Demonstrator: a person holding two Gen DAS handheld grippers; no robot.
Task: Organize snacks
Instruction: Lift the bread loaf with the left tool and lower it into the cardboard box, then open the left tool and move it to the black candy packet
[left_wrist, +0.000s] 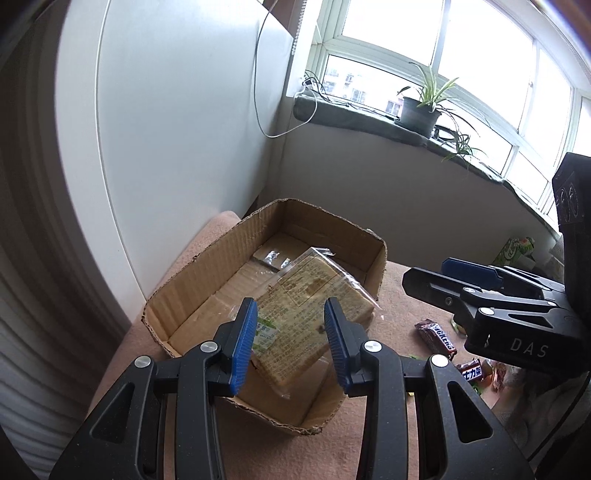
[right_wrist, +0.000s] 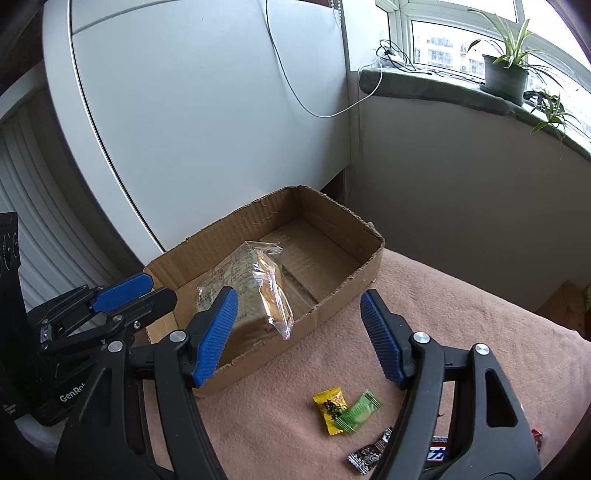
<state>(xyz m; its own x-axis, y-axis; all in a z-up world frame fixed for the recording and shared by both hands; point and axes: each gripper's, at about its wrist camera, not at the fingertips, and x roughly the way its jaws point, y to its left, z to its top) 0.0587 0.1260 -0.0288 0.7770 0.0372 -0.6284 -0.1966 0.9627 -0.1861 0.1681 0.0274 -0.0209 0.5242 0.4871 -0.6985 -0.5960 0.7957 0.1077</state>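
Observation:
An open cardboard box (left_wrist: 192, 266) (right_wrist: 343, 288) sits on a pink cloth. A clear-wrapped loaf of sliced bread (left_wrist: 314, 295) (right_wrist: 243, 288) leans inside it. My left gripper (left_wrist: 291, 306) (right_wrist: 159, 290) hovers at the box's near corner, its blue pads partly apart and apart from the bread. My right gripper (right_wrist: 298, 295) (left_wrist: 424, 271) stands open wide over the box's front wall, holding nothing. Loose on the cloth lie a yellow candy (right_wrist: 330, 408), a green candy (right_wrist: 362, 408), a black sachet (right_wrist: 369, 454) and a Snickers bar (left_wrist: 436, 334).
A white panel (right_wrist: 207, 110) stands right behind the box, with a white cable (right_wrist: 295, 96) hanging down it. A windowsill with a potted plant (left_wrist: 421, 110) runs along the back right. A green carton (left_wrist: 517, 251) stands at the far right.

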